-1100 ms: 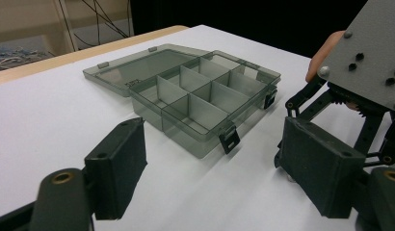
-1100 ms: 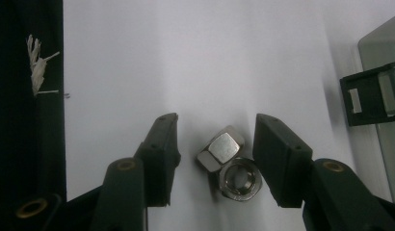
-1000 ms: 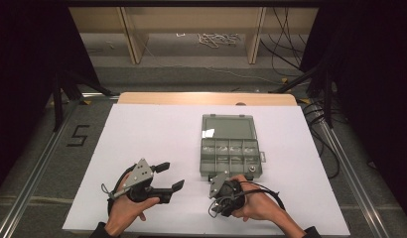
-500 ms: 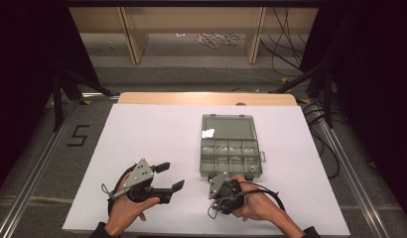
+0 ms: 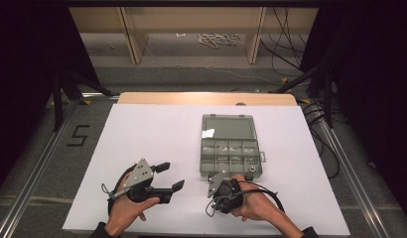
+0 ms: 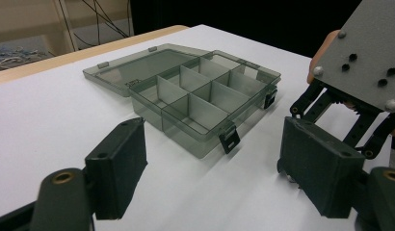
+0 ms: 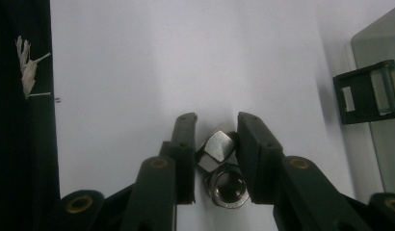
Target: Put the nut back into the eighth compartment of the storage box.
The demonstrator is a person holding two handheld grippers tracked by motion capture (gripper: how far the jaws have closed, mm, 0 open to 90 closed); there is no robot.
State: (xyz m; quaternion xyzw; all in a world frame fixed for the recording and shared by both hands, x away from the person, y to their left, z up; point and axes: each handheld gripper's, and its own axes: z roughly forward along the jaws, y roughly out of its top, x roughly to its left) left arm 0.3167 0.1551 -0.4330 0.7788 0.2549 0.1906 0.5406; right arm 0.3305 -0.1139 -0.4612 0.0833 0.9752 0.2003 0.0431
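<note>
A grey see-through compartment box [image 5: 228, 127] lies open on the white table, and its compartments [image 6: 205, 98] look empty. My right gripper [image 5: 222, 197] points down at the table just in front of the box. In the right gripper view its jaws [image 7: 217, 120] are shut on a steel hex nut [image 7: 216, 146] standing on edge. A second hex nut [image 7: 227, 186] lies flat right behind it, between the jaws. My left gripper [image 5: 169, 177] rests left of the box, open with nothing between its fingers [image 6: 119, 166].
The white sheet [image 5: 157, 134] covers the table, with bare room left of and behind the box. The box's black latch [image 7: 364, 91] sits close to the right gripper. The right gripper's grey plate [image 6: 364, 57] shows beside the left gripper's right jaw.
</note>
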